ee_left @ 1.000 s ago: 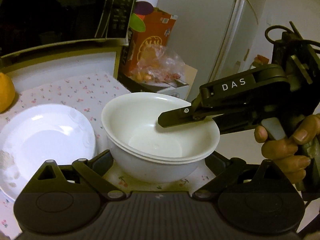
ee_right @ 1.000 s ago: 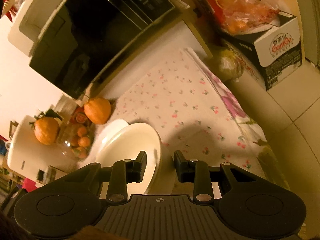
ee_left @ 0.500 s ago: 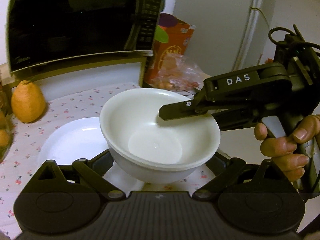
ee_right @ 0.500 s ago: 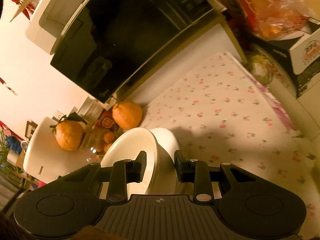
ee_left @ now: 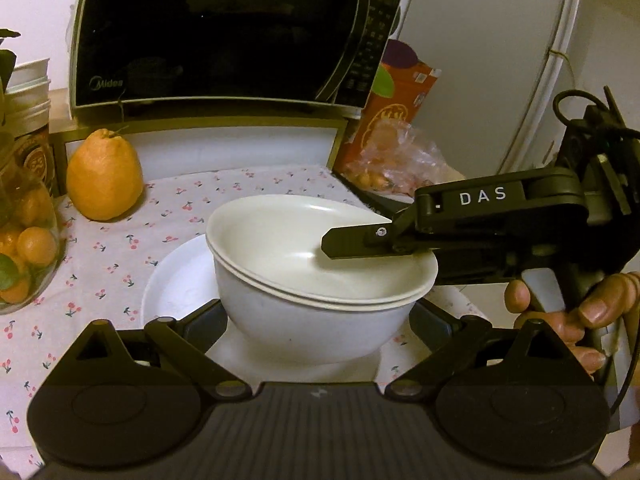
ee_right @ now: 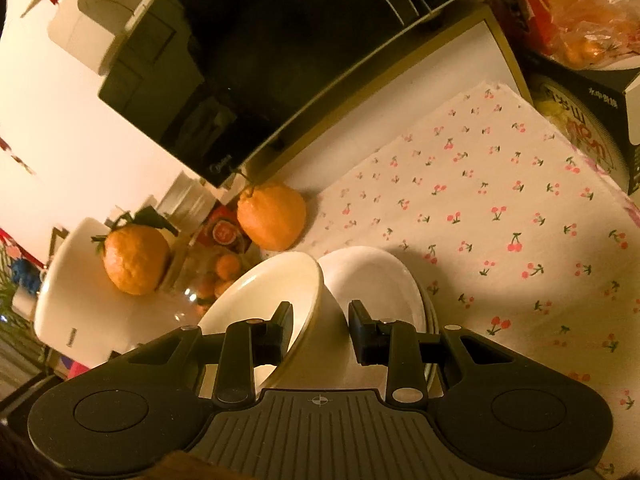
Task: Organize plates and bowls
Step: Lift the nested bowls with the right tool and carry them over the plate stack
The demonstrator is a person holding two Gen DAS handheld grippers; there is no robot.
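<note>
My stacked bowls [ee_left: 316, 280] fill the space over the plate [ee_right: 376, 280], and my right gripper [ee_right: 319, 330] closes that side at the rim. Behind stands the microwave [ee_left: 224, 32], to the left a big orange fruit [ee_left: 104, 176] and a glass jar [ee_left: 24, 240] (full of small oranges). The cherry-print cloth [ee_right: 500, 216] to the right lies bare.
</note>
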